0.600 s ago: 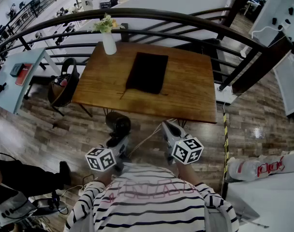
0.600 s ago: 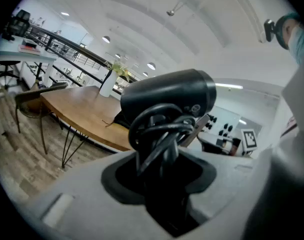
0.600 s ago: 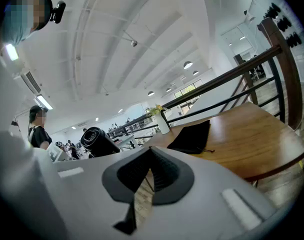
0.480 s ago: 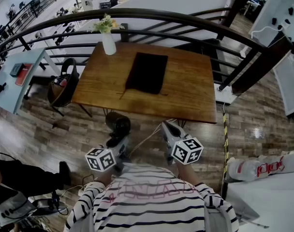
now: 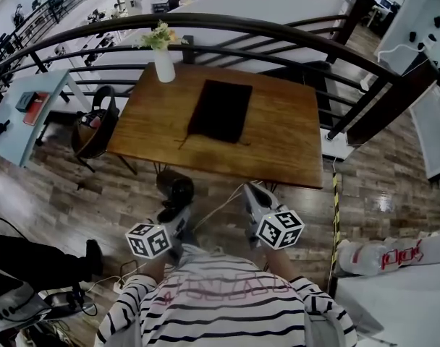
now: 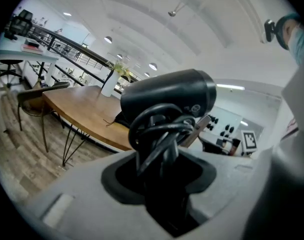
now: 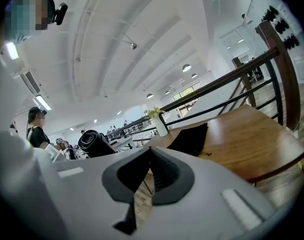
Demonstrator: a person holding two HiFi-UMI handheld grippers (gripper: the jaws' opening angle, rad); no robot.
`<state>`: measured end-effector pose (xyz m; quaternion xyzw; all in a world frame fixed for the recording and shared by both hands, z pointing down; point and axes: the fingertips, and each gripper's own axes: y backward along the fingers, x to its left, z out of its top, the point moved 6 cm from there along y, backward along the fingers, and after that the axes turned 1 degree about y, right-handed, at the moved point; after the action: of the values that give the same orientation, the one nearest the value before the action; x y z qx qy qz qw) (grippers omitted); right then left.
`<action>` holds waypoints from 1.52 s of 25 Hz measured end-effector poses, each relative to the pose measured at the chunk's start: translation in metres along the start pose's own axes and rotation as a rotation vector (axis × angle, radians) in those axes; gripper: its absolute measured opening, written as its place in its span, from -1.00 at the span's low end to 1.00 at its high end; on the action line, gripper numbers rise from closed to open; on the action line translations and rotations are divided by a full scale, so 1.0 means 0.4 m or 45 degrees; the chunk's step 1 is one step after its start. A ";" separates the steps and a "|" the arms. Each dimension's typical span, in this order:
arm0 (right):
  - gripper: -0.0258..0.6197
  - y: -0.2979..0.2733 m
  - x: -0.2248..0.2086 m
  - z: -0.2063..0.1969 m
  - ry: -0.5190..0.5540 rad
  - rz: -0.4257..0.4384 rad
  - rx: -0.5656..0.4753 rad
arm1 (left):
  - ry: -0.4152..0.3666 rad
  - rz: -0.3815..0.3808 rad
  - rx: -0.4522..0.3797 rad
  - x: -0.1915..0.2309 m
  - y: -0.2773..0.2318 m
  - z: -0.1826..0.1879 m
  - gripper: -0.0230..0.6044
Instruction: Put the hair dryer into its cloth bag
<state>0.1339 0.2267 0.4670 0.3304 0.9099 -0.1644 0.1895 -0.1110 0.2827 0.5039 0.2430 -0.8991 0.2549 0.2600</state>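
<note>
A black hair dryer (image 5: 176, 188) (image 6: 167, 96) stands upright in my left gripper (image 5: 174, 212) (image 6: 164, 184), which is shut on its handle and the coiled cord (image 6: 157, 134). I hold it off the near edge of the wooden table (image 5: 278, 147), above the floor. The black cloth bag (image 5: 220, 110) (image 7: 189, 139) lies flat in the middle of the table, well ahead of both grippers. My right gripper (image 5: 250, 192) (image 7: 149, 171) is shut with nothing in it, level with the left one and to its right. In the right gripper view the dryer (image 7: 94, 143) shows at the left.
A white vase with flowers (image 5: 162, 58) (image 7: 162, 125) stands at the table's far left corner. A dark curved railing (image 5: 278, 31) runs behind the table. A chair (image 5: 93, 129) sits left of the table. A cable trails over the wood floor (image 5: 220, 204) between the grippers.
</note>
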 end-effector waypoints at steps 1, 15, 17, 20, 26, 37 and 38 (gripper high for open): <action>-0.92 0.002 -0.002 0.002 -0.001 0.001 0.002 | 0.003 0.004 0.001 -0.001 0.000 0.002 -0.40; -0.92 -0.139 -0.060 0.058 0.027 -0.045 0.012 | 0.006 -0.034 0.018 0.100 -0.131 0.133 -0.40; -0.92 -0.178 -0.076 0.074 0.028 -0.060 0.011 | 0.009 -0.048 0.021 0.121 -0.159 0.165 -0.40; -0.92 -0.246 -0.092 0.103 0.018 -0.068 0.006 | 0.000 -0.053 0.035 0.157 -0.188 0.217 -0.40; -0.92 -0.369 -0.110 0.168 0.016 -0.076 -0.012 | -0.003 -0.035 0.039 0.239 -0.238 0.330 -0.40; -0.82 -0.567 -0.124 0.210 0.127 -0.155 -0.001 | -0.048 -0.097 0.083 0.379 -0.330 0.488 -0.40; -0.80 -0.579 -0.121 0.211 0.137 -0.162 0.000 | -0.050 -0.104 0.087 0.389 -0.333 0.497 -0.40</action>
<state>0.0345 -0.0038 0.4553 0.2803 0.9379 -0.1580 0.1295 -0.2199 0.0189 0.4941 0.2934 -0.8841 0.2699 0.2438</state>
